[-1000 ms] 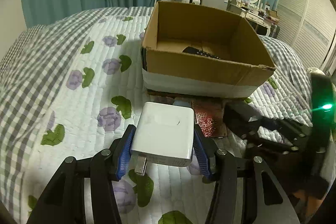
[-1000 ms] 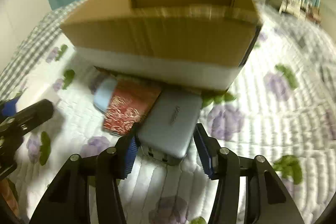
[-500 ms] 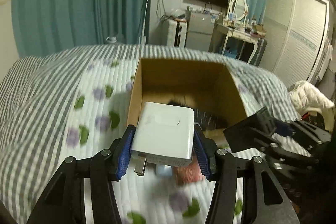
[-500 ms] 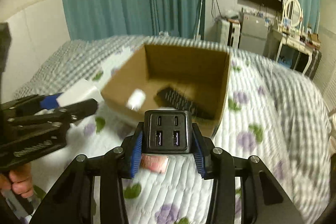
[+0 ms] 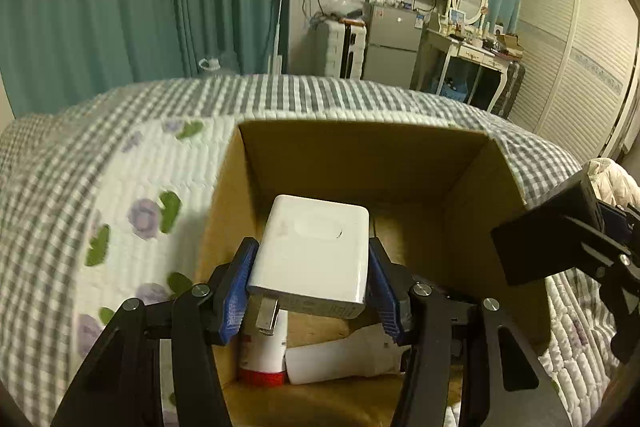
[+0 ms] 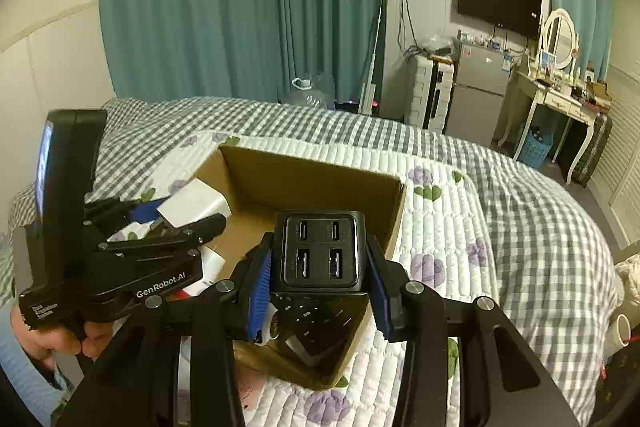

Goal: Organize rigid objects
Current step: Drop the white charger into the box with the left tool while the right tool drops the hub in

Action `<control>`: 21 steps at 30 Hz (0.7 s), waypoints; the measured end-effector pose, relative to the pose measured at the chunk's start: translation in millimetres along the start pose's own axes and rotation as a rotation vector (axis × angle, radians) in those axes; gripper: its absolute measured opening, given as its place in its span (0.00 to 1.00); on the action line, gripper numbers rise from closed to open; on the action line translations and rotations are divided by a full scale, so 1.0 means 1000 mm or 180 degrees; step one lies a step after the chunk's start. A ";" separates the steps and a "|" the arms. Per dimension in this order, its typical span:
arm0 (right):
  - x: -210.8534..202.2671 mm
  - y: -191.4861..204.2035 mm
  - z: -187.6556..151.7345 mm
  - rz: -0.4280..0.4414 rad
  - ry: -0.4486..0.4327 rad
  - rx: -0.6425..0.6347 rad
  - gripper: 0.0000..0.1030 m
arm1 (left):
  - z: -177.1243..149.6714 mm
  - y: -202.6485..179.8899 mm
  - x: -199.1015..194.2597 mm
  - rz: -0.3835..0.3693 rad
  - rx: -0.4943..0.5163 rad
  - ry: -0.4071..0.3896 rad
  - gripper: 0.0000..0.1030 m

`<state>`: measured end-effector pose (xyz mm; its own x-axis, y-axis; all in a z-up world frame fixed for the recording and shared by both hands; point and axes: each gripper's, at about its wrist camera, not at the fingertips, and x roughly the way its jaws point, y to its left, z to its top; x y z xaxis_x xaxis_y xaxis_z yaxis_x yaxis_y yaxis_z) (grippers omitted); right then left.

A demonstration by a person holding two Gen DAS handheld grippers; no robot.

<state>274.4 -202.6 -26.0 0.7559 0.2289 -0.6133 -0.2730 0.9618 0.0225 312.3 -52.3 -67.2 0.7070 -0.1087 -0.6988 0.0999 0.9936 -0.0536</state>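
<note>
My left gripper [image 5: 310, 281] is shut on a white wall charger [image 5: 316, 251] with metal prongs and holds it above the open cardboard box [image 5: 360, 151]. My right gripper [image 6: 318, 277] is shut on a black multi-port USB charger [image 6: 320, 251] and holds it over the same box [image 6: 312, 175]. The left gripper with the white charger [image 6: 192, 205] also shows in the right wrist view [image 6: 176, 223] over the box's left side. Inside the box lie a white tube with a red cap [image 5: 264, 355], a white object [image 5: 344, 355] and a black remote [image 6: 316, 323].
The box rests on a bed with a flowered white quilt [image 5: 132, 187] and grey checked cover [image 6: 520, 211]. Teal curtains, a wall television, a small fridge and a dressing table stand beyond the bed. The right gripper's body [image 5: 568, 243] shows at the right in the left wrist view.
Both grippers rose from the quilt with their chargers and moved forward over the open box. The box interior now lies right below both grippers.
</note>
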 end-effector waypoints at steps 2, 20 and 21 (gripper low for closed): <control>0.007 -0.005 -0.002 0.0023 -0.0001 0.0013 0.40 | 0.002 -0.002 -0.003 0.0038 0.0051 -0.0147 0.56; 0.047 -0.013 0.025 -0.0088 0.0036 0.0334 0.63 | 0.005 0.023 -0.068 0.0066 -0.0004 -0.0213 0.73; 0.040 -0.013 0.024 -0.0071 0.0021 0.0357 0.63 | 0.003 0.024 -0.078 0.0089 -0.0014 -0.0211 0.77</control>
<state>322.7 -202.7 -31.7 0.7571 0.2066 -0.6198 -0.1876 0.9775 0.0966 261.6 -19.6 -12.4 0.7544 -0.0827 -0.6512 0.0765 0.9963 -0.0379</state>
